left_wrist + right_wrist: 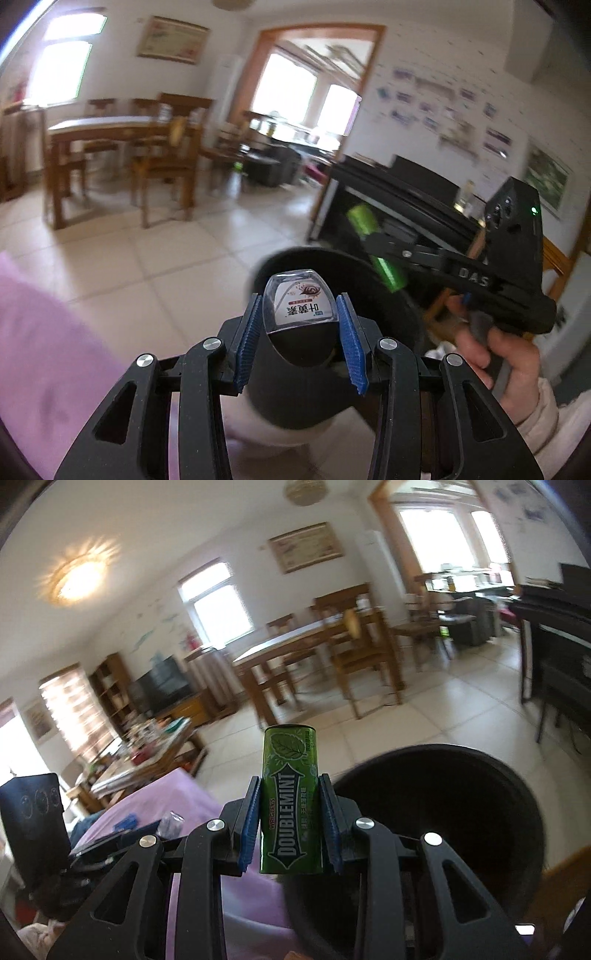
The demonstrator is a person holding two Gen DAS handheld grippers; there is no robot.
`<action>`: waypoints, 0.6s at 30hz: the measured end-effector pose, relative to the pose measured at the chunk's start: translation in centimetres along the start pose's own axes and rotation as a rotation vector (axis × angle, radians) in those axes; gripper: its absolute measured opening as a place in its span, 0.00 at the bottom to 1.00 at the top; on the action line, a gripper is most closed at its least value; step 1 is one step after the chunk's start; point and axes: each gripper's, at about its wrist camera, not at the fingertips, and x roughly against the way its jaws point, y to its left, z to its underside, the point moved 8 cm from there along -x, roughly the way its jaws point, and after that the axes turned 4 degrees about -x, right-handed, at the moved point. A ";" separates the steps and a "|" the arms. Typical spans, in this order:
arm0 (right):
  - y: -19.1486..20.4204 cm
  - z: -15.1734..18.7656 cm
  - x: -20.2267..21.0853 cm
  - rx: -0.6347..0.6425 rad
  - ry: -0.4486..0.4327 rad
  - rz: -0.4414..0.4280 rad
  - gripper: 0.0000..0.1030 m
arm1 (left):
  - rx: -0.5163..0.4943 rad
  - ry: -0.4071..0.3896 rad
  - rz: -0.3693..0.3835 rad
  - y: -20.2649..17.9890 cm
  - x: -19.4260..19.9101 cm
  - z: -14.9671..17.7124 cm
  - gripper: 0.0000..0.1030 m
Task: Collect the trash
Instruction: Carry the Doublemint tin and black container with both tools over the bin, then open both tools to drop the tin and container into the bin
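Observation:
My left gripper (pixel 300 314) is shut on a small clear-capped container (pixel 298 307) with a white label of Chinese characters, held above the round black trash bin (pixel 402 314). My right gripper (pixel 290 812) is shut on a green Doublemint gum container (pixel 290 801), held upright just left of the black bin's (pixel 436 812) opening. In the left wrist view the right gripper (pixel 373 236) reaches in from the right, and the green container (pixel 373 240) hangs over the bin's far rim.
A pink cloth-covered surface (pixel 40 354) lies at the left and shows in the right wrist view (pixel 177 805). A black piano (pixel 399 192) stands behind the bin. A wooden dining table with chairs (pixel 122 147) stands across the tiled floor (pixel 155 266).

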 end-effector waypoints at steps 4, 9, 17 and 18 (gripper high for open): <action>-3.5 0.2 0.7 -0.056 -0.019 0.040 0.30 | -0.028 0.038 0.048 -2.8 -5.2 0.1 0.40; -6.0 0.5 0.4 -0.085 -0.022 0.067 0.30 | -0.030 0.081 0.072 -3.8 -10.1 0.3 0.39; -8.6 1.2 0.3 -0.138 -0.003 0.071 0.30 | -0.070 0.136 0.067 -4.8 -14.0 1.0 0.40; -8.8 1.3 0.3 -0.143 -0.001 0.071 0.30 | -0.074 0.138 0.066 -5.0 -13.8 1.0 0.40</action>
